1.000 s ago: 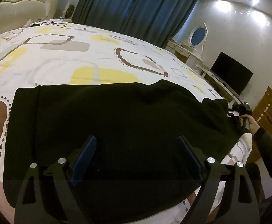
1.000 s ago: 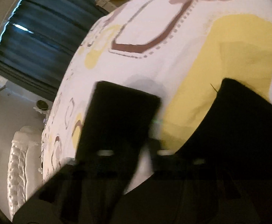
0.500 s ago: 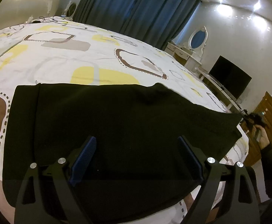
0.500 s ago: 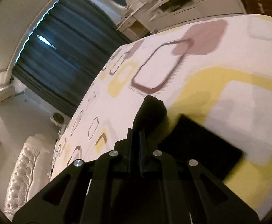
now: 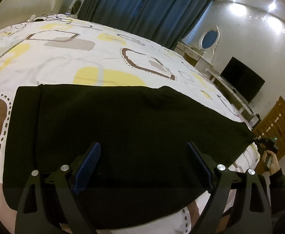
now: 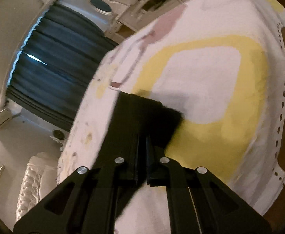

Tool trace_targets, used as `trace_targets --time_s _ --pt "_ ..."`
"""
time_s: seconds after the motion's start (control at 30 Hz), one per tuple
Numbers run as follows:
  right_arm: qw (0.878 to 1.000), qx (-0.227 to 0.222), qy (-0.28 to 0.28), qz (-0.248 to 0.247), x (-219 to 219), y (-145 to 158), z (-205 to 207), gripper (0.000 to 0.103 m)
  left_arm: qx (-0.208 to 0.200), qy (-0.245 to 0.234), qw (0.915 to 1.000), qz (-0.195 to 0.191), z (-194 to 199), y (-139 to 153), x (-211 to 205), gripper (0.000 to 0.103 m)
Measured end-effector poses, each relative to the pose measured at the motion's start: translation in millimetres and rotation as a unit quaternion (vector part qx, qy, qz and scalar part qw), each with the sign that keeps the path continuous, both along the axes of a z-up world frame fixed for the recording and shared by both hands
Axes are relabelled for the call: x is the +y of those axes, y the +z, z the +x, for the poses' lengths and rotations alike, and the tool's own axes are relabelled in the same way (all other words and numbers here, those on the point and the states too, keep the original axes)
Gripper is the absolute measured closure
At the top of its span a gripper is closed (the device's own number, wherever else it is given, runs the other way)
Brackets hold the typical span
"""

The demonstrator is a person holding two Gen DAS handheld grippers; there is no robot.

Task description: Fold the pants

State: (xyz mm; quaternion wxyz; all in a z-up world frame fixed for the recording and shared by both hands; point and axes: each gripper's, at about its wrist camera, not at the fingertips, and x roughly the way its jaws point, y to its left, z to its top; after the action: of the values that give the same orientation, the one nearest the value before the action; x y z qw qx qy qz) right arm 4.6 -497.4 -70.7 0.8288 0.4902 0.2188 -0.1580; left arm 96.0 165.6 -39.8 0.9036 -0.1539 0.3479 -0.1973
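My black pants [image 5: 122, 136] lie flat along the near edge of the bed [image 5: 83, 58], one fold seemingly done, further folds left. My left tongs [image 5: 142, 167] hover spread over them. My right tongs [image 6: 142, 152] are pressed together, pinching the pants' end at the bed's corner. No readable writing.

We see the pants [image 5: 122, 128] as matt black cloth on a smooth printed cotton-like bedspread [image 5: 68, 62]. Our left gripper [image 5: 142, 167] looks matt black plastic with 4 shiny metal screws and ribbed blue pads [image 5: 87, 161].
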Motion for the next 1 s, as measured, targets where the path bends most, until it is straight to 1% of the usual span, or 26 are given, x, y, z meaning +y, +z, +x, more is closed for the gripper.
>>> trace_targets --time_s 0.07,0.1,0.13,0.17,0.2,0.23,0.3,0.33,0.4,0.43,0.5,0.57,0.63,0.67,0.73,0.77,0.83,0.93,1.0 --pt "1.0 -0.006 -0.003 0.016 -2 -7 0 0.097 -0.003 -0.003 1.0 0.008 -3 4 -7 0.016" --pt "1.0 -0.009 -0.012 0.013 2 -4 -4 0.097 -0.008 -0.005 0.9999 0.009 -6 7 -11 0.016" --pt "1.0 -0.01 -0.019 0.006 5 -1 -7 0.095 -0.014 -0.013 0.9998 0.006 -9 10 -16 0.016" --pt "1.0 -0.012 -0.027 0.0 10 2 -12 0.09 -0.022 -0.024 0.9995 0.001 -14 14 -23 0.016" --pt "0.999 -0.021 -0.03 -0.003 18 5 -18 0.088 -0.025 -0.036 0.999 -0.003 -17 17 -32 0.016" --pt "0.999 -0.028 -0.024 0.001 24 6 -22 0.086 -0.026 -0.054 0.9982 -0.008 -21 20 -46 0.016" --pt "0.999 -0.04 0.002 0.017 42 5 -25 0.086 -0.027 -0.084 0.9959 -0.02 -25 24 -69 0.016" --pt "0.998 -0.046 0.028 0.034 56 2 -26 0.085 -0.028 -0.1 0.9942 -0.03 -27 25 -83 0.016" --pt "0.994 -0.048 0.072 0.063 82 -5 -23 0.085 -0.02 -0.134 0.9887 -0.063 -30 25 -116 0.016" --pt "0.991 -0.048 0.097 0.081 97 -10 -20 0.085 -0.016 -0.142 0.9869 -0.075 -31 25 -127 0.016" --pt "0.985 -0.044 0.135 0.101 120 -17 -14 0.085 0.004 -0.162 0.9795 -0.119 -29 20 -157 0.016" --pt "0.981 -0.046 0.151 0.111 130 -22 -8 0.085 0.037 -0.172 0.9712 -0.161 -22 12 -188 0.016" --pt "0.981 -0.041 0.155 0.111 135 -24 -4 0.085 0.061 -0.168 0.9679 -0.176 -16 5 -207 0.016" --pt "0.98 -0.04 0.156 0.115 137 -26 -2 0.083 0.075 -0.164 0.9664 -0.183 -12 -1 -219 0.016" --pt "0.98 -0.036 0.153 0.12 137 -26 1 0.081 0.096 -0.143 0.9661 -0.193 -7 -10 -233 0.016" --pt "0.98 -0.038 0.151 0.126 137 -28 0 0.079 0.106 -0.129 0.9641 -0.207 -5 -15 -239 0.016" --pt "0.979 -0.038 0.149 0.134 137 -29 -4 0.076 0.114 -0.101 0.9624 -0.225 -3 -22 -244 0.016" --pt "0.979 -0.035 0.148 0.138 147 -30 -5 0.074 0.107 -0.071 0.9632 -0.236 -3 -19 -245 0.016" --pt "0.977 -0.039 0.149 0.15 150 -31 -5 0.069 0.111 -0.048 0.9584 -0.259 -7 -17 -242 0.016"
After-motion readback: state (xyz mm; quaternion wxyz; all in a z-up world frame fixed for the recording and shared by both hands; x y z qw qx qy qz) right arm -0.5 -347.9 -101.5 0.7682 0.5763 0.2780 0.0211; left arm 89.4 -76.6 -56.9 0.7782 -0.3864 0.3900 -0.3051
